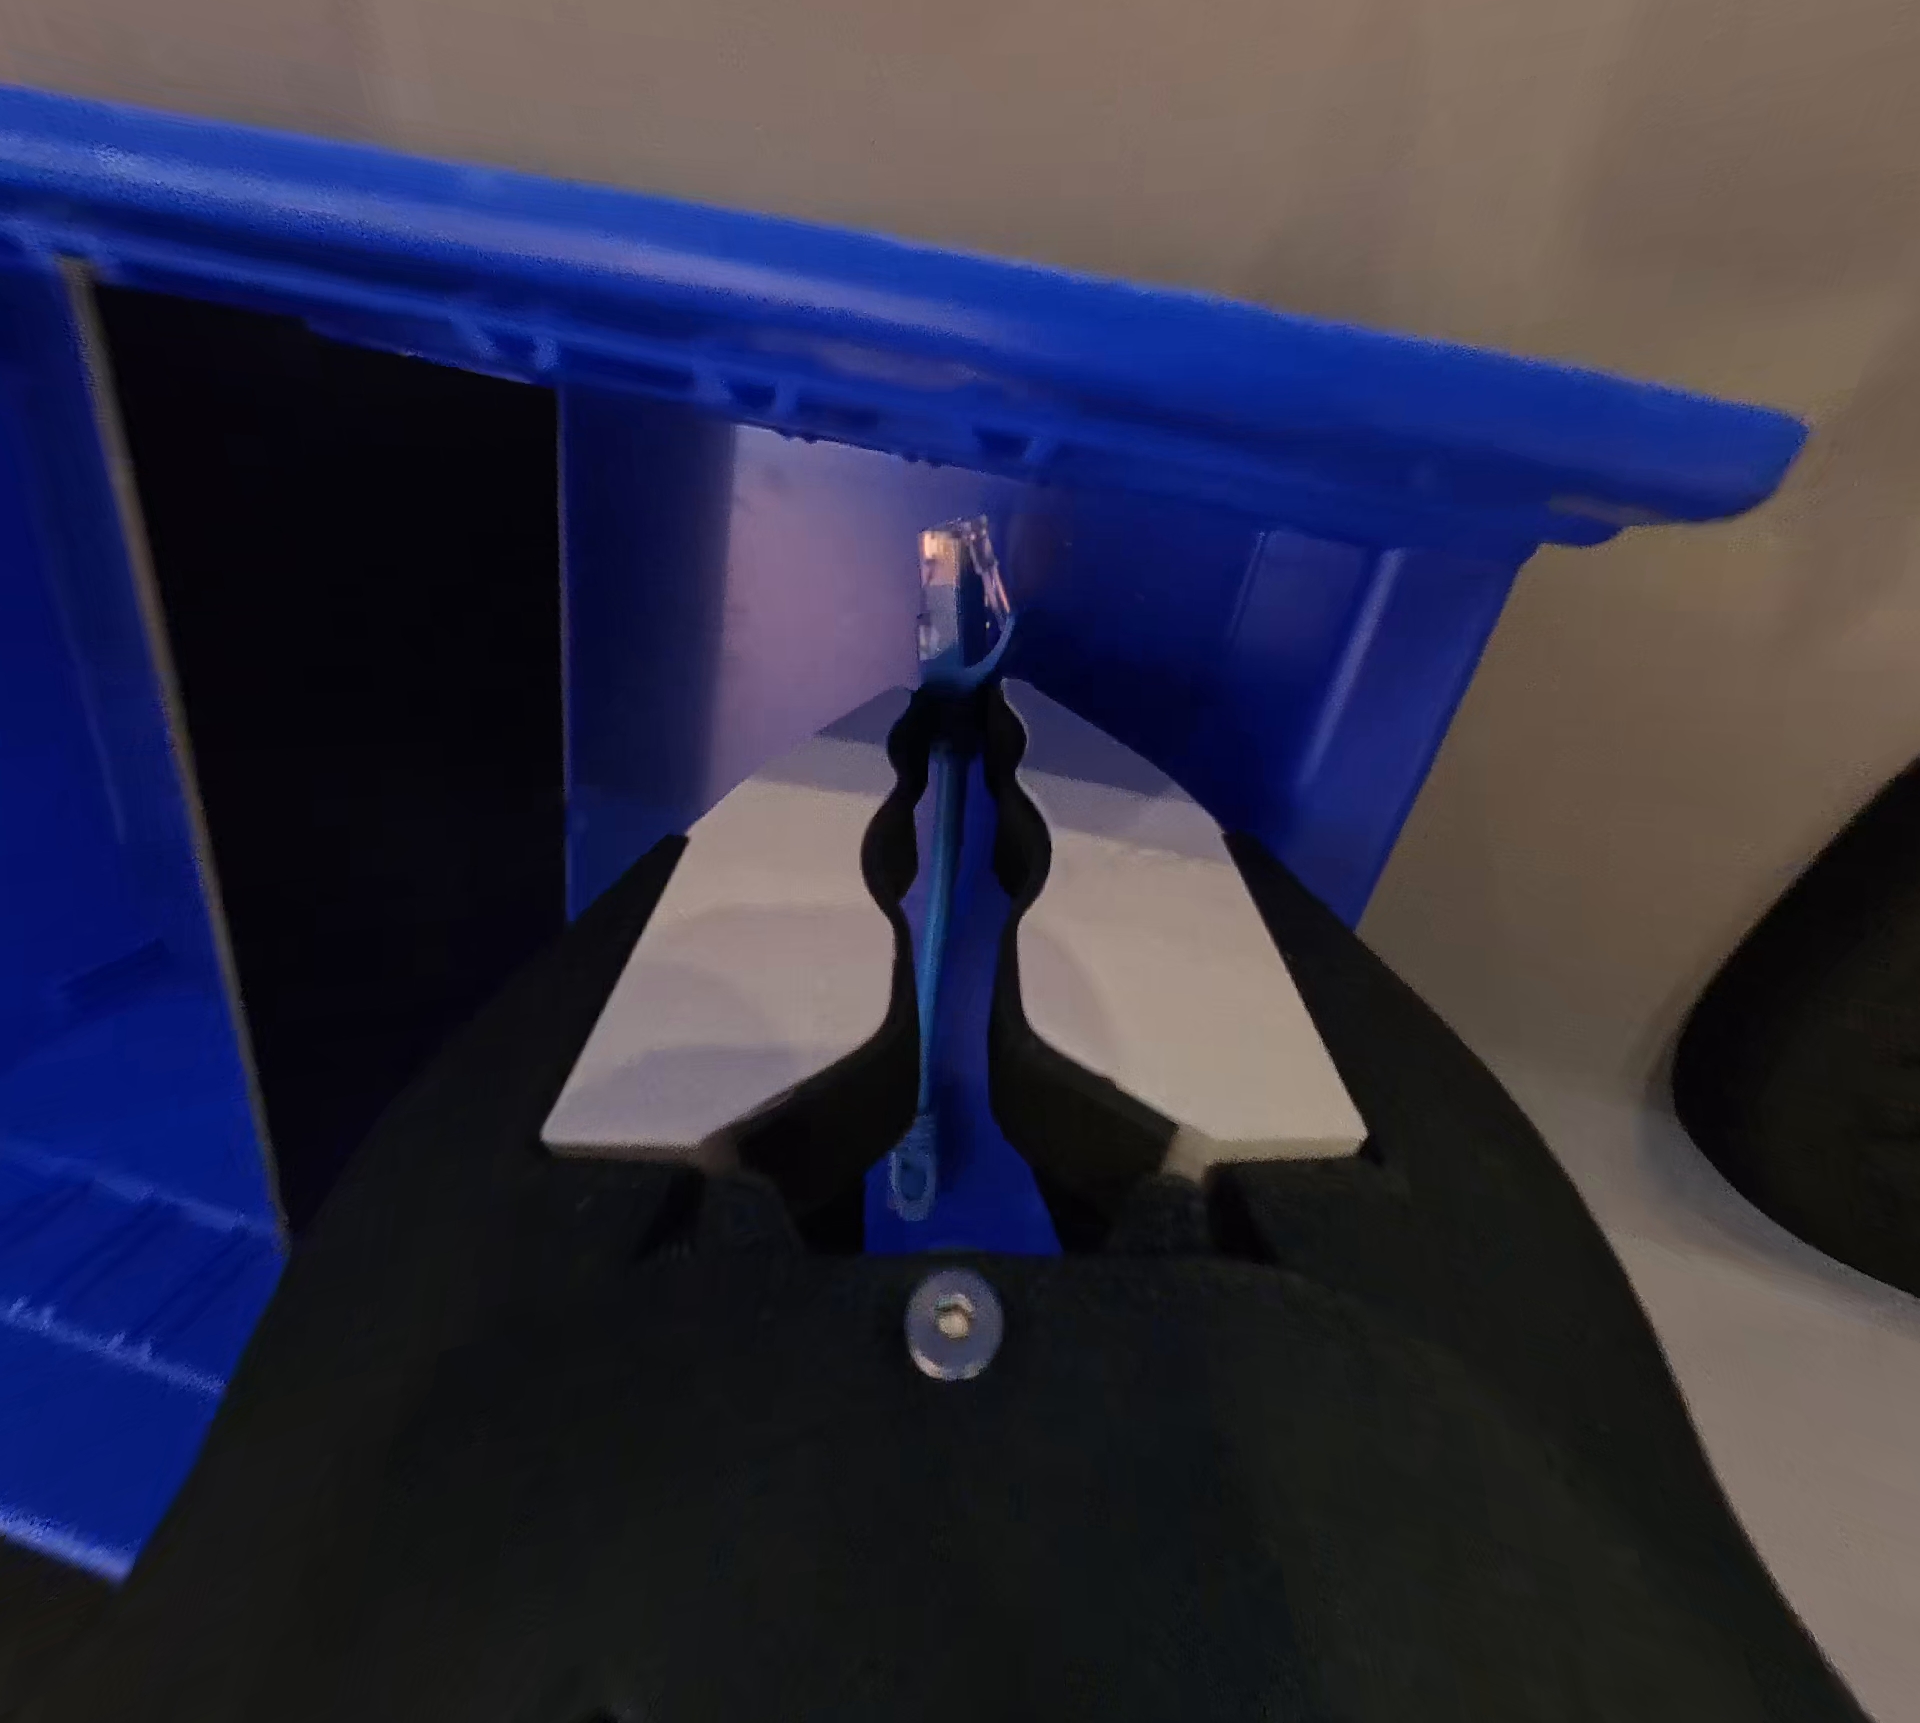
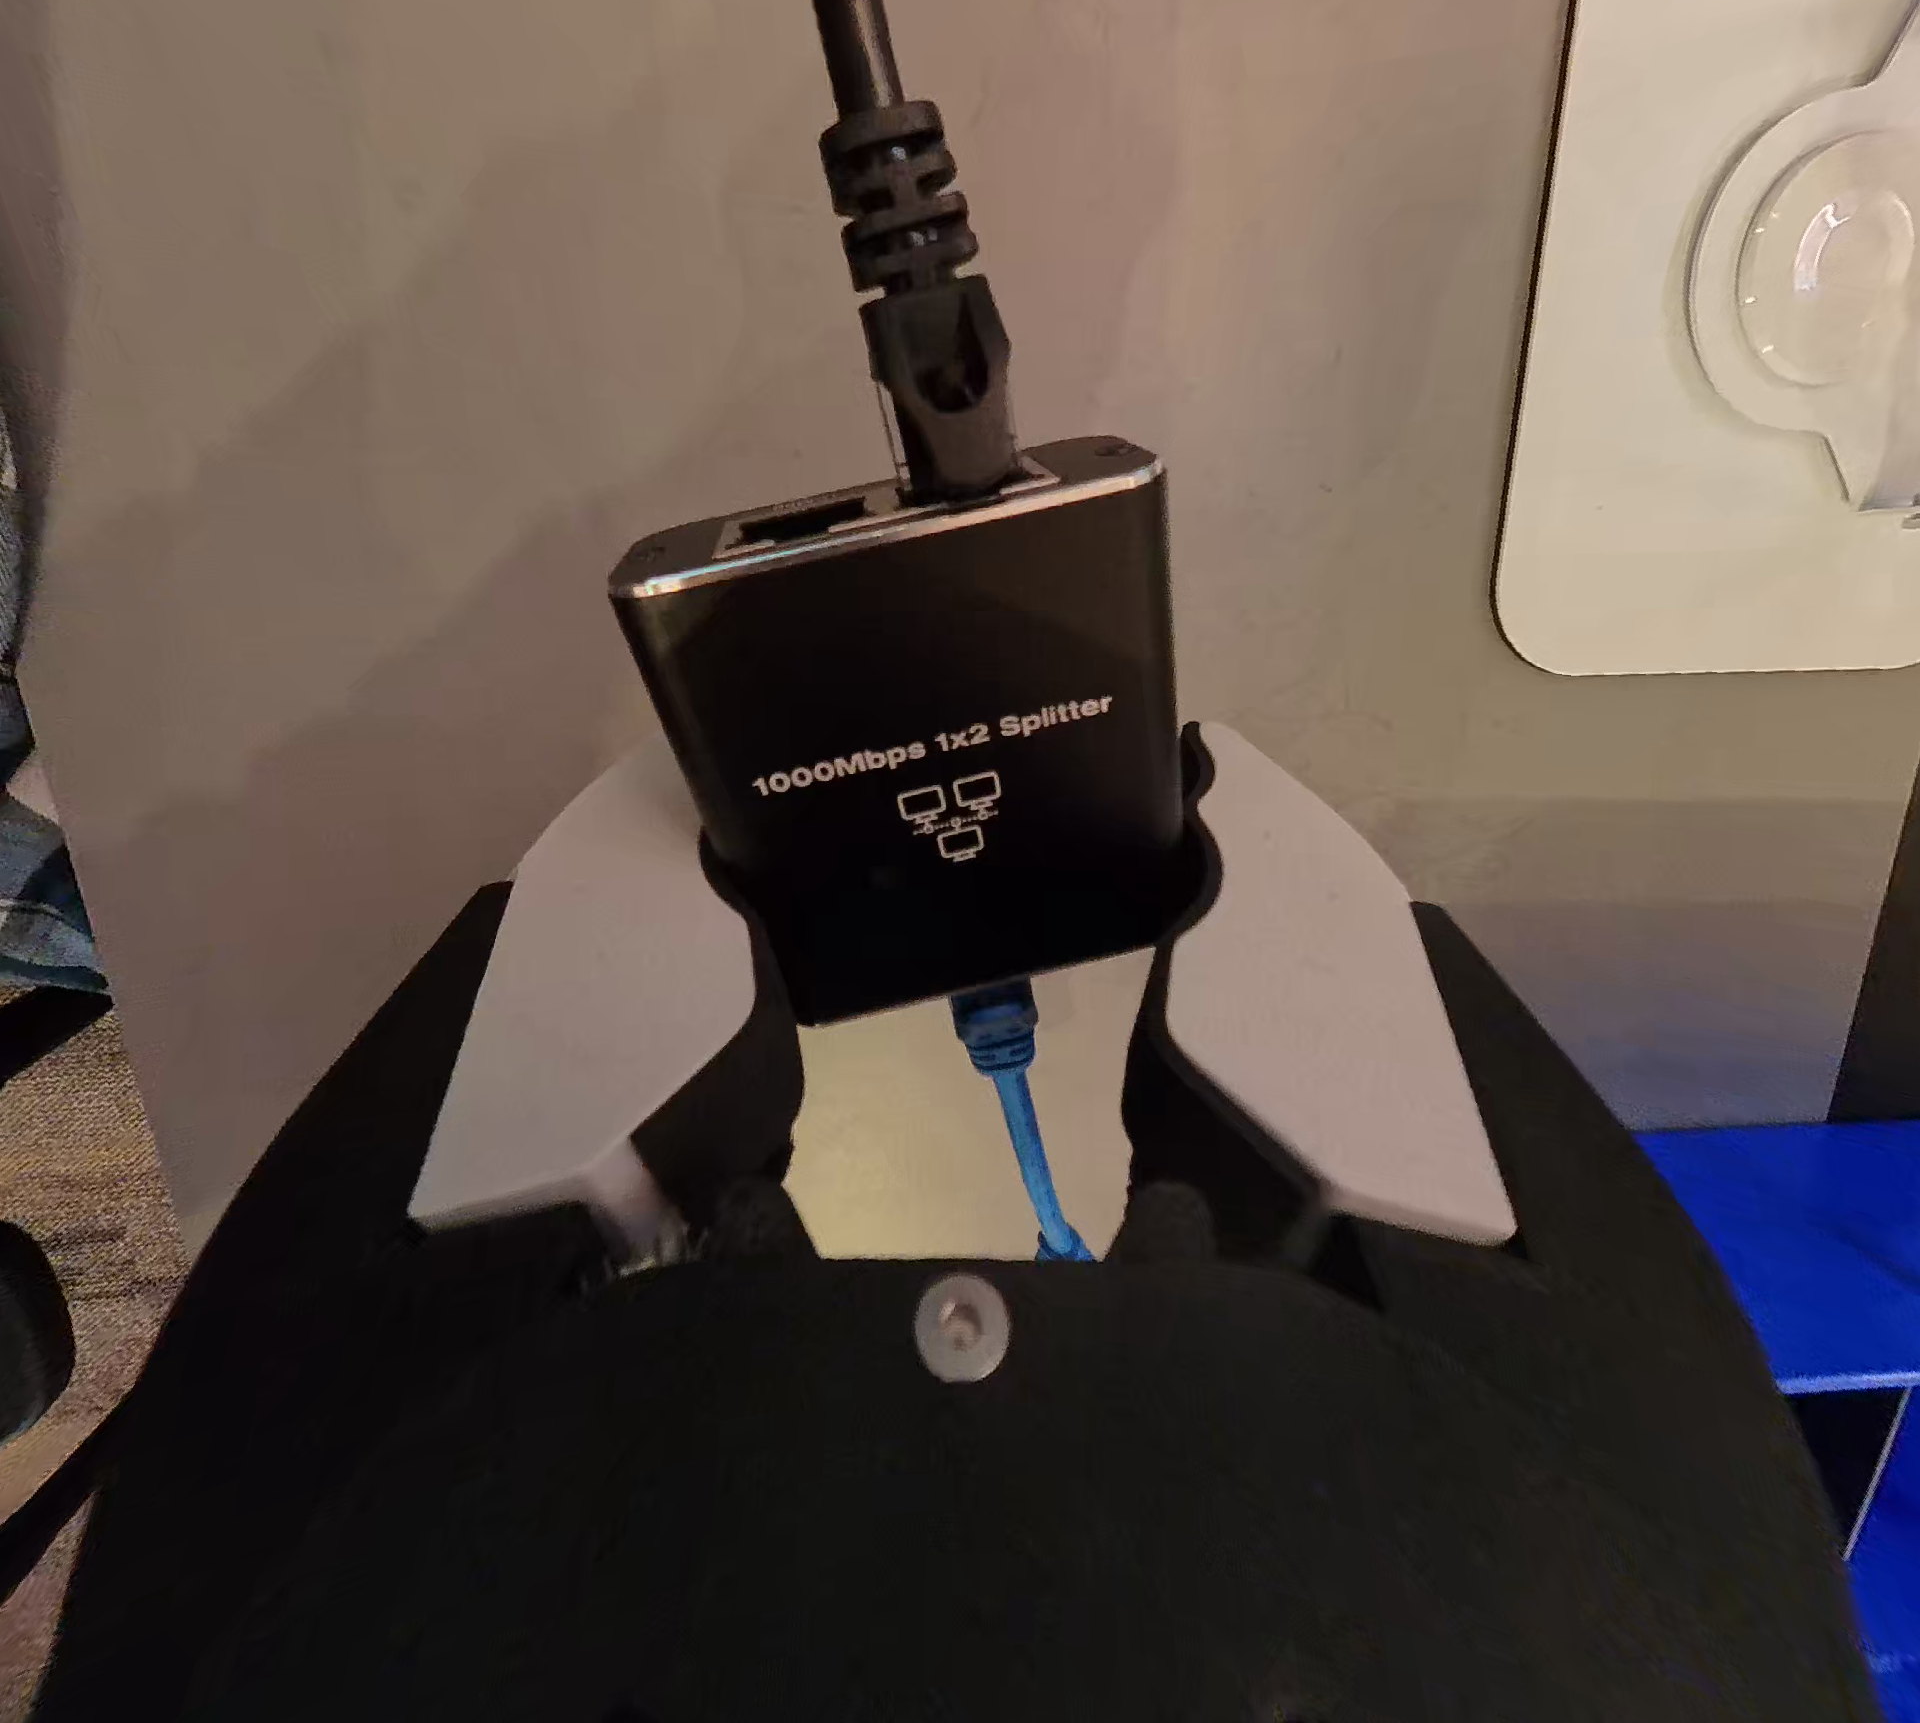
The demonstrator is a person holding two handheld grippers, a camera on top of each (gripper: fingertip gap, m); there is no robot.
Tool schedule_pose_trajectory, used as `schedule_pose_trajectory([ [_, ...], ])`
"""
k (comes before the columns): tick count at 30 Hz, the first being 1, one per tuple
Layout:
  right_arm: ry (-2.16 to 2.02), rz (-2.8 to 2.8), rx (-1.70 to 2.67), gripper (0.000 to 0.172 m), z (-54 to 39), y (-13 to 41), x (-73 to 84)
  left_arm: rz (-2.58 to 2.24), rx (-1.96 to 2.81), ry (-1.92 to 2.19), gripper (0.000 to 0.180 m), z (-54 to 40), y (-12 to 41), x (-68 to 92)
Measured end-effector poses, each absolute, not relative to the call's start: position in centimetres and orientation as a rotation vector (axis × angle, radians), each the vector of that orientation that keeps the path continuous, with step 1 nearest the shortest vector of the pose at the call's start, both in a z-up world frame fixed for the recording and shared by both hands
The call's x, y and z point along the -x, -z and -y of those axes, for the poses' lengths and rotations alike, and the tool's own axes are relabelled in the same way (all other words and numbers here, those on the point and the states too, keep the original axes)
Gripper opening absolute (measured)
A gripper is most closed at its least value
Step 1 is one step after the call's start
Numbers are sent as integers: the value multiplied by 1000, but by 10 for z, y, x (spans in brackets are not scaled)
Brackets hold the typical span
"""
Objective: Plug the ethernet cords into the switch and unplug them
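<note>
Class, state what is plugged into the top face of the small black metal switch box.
One black cord fills the right port; the left port is empty. The plug's tip is hidden inside.

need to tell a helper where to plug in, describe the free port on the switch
Find the black switch clamped in the right gripper. On its far end face sit two ports side by side. The right one holds the black ethernet cord; the empty port is the open slot on the left.

Switch (image 2: 914, 738) between right tool (image 2: 951, 842) fingers; one cord (image 2: 925, 239) plugged in far end right port, second cord (image 2: 1013, 1112) in near end. Plug (image 1: 956, 603) ahead of left tool (image 1: 956, 717), under bin (image 1: 935, 343) rim.
</note>
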State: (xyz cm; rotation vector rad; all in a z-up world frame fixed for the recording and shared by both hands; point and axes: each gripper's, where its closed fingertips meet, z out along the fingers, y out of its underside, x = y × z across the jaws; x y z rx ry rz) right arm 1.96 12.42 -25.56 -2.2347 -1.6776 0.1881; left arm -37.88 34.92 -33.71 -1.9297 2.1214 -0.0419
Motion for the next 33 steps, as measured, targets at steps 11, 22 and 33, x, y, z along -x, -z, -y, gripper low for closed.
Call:
schedule_pose_trajectory([
  [11,-227,1644,2240,78,-126,256,-19,-1902,1868,-46,10,-368,273,382],
  [22,-292,1568,2287,78,-129,255,-19,-1741,1749,-93,9,-359,200,370],
  [33,-425,1415,2345,79,-145,248,-16,-1538,1569,-125,9,-322,127,334],
])
